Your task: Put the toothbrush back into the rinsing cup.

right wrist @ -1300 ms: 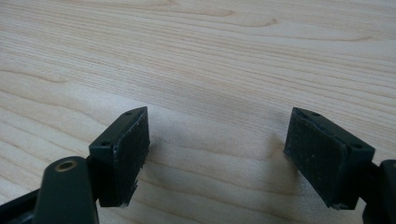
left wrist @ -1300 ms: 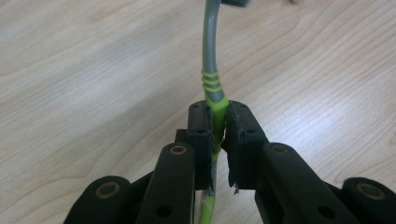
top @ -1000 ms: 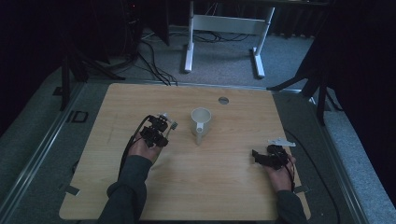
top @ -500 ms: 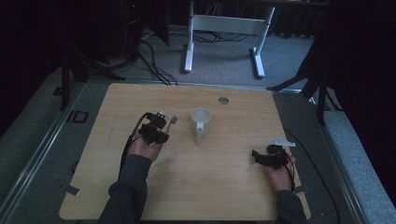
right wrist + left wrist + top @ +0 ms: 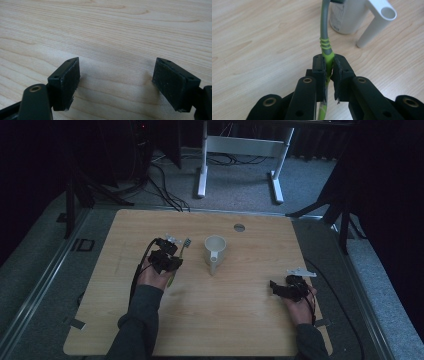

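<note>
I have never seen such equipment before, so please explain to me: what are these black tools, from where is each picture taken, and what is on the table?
A person sits at a light wooden table and holds a black two-jaw hand gripper in each hand; there is no robot arm. The high view looks down from above the person. The other two pictures come from small cameras riding on each gripper, looking along its jaws.

The left gripper is shut on a green and grey toothbrush, clamped by its green handle. Its head points toward a white mug with a tube-shaped handle standing on the table. The right gripper is open, with bare wood between its pads. A small round grey disc sits near the far edge.
</note>
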{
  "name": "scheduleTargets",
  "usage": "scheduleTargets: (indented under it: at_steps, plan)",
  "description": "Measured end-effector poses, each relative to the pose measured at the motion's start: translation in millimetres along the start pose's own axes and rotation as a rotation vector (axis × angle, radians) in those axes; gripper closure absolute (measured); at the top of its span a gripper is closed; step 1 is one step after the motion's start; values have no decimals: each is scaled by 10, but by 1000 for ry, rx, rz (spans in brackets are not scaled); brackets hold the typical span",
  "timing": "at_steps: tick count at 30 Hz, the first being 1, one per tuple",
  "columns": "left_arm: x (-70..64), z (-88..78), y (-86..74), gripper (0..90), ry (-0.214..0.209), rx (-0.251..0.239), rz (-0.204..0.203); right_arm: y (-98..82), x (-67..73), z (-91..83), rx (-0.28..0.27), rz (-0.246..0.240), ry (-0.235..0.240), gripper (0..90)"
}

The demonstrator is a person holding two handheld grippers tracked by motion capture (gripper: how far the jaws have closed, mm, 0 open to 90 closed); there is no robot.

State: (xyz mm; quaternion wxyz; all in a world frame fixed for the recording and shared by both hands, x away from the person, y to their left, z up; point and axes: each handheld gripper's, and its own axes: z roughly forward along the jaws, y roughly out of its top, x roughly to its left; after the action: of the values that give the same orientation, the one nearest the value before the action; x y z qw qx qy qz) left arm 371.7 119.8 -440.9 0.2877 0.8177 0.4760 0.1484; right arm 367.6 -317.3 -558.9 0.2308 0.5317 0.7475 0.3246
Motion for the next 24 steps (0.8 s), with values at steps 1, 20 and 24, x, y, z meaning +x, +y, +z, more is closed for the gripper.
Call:
scheduleTargets:
  at_steps: [1,20,24]
  plan:
    - [-1,-3,2,812,3,-7,1,0,0,0,0,0,0,215]
    - [-12,-56,22,811,-26,-149,4,0,0,0,-1,1,0,215]
    - [-8,-58,23,812,-38,-180,6,0,1,-1,1,3,1,215]
